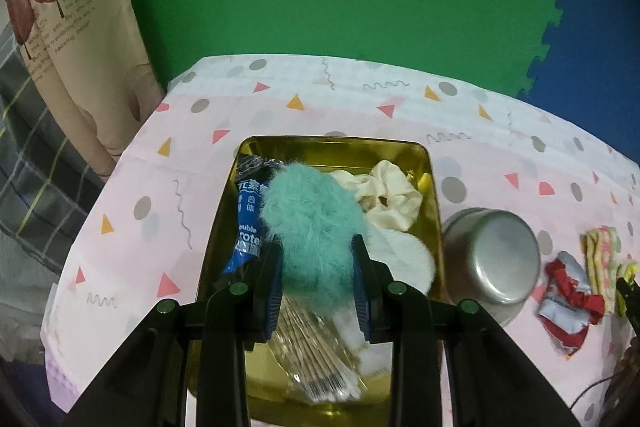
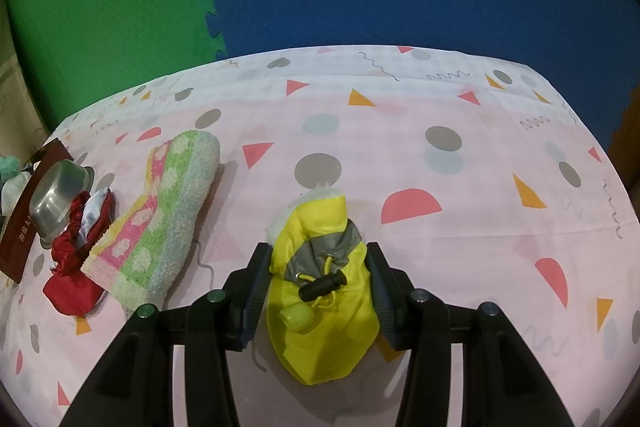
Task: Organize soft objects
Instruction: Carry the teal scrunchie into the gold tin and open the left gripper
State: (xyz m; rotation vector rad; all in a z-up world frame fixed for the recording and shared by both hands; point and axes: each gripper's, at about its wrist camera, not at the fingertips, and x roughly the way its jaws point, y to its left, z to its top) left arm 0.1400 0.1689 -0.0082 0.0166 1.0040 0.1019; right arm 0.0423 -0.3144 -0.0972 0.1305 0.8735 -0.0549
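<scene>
**Two grasps over the sorting tin**

The left gripper pinches a teal fluffy scrunchie above the gold tin, presumably for dropping beside the cream scrunchie. The right gripper flanks a yellow drawstring pouch near the tablecloth's front edge; pad contact is unclear. The tin's contents are partly hidden by the scrunchie.

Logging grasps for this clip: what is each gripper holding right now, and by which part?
Left gripper pinches the teal fluffy pom-pom at its near end, over the gold tin. Right gripper clamps the yellow bootie across its middle.
</scene>
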